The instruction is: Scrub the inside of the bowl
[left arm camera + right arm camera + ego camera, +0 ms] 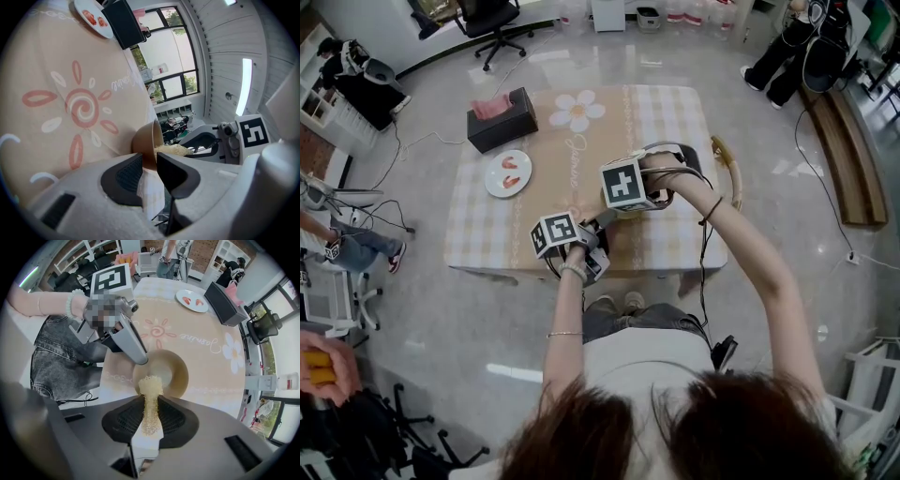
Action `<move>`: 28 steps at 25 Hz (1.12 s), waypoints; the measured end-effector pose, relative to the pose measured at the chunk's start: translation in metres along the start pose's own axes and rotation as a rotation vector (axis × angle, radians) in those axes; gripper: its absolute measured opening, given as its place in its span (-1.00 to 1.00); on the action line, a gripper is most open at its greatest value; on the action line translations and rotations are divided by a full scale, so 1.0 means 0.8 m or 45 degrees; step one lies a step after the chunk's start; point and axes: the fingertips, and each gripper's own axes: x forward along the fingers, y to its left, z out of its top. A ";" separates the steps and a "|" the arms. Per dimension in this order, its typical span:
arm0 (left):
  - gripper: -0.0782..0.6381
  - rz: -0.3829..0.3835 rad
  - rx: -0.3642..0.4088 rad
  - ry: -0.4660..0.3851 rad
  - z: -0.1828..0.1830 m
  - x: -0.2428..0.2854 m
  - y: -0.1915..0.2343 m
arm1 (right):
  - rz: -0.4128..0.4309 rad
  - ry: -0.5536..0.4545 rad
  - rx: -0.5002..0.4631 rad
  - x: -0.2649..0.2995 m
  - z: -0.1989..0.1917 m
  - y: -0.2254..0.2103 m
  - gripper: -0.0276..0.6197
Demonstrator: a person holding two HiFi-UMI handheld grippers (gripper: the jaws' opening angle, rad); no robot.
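The left gripper [149,164] clamps its jaws on the rim of the round tan bowl [171,372] at the beige patterned table's [197,336] near edge — the right gripper [151,413] pinches a pale-yellow mesh scrubber [150,386], tip inside the bowl.

- My head view looks steeply down from above the person onto the whole table [666,122]. It is set well back, with floor [581,47] all round.
- My left gripper view rides on the left gripper [149,161], low and rolled sideways. It looks along the tabletop, with the bowl [145,143] very near at its jaws, toward the windows [173,84].
- My right gripper view sits on the right gripper [151,401] and looks down into the same bowl over the scrubber [150,386], close up.
- All three views share the plate [508,173] and the tissue box [502,120]. Each gripper view also catches the other gripper.
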 end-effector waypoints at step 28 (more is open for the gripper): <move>-0.51 -0.020 0.032 0.084 0.001 0.000 0.000 | 0.047 -0.077 -0.035 -0.005 0.042 -0.001 -0.67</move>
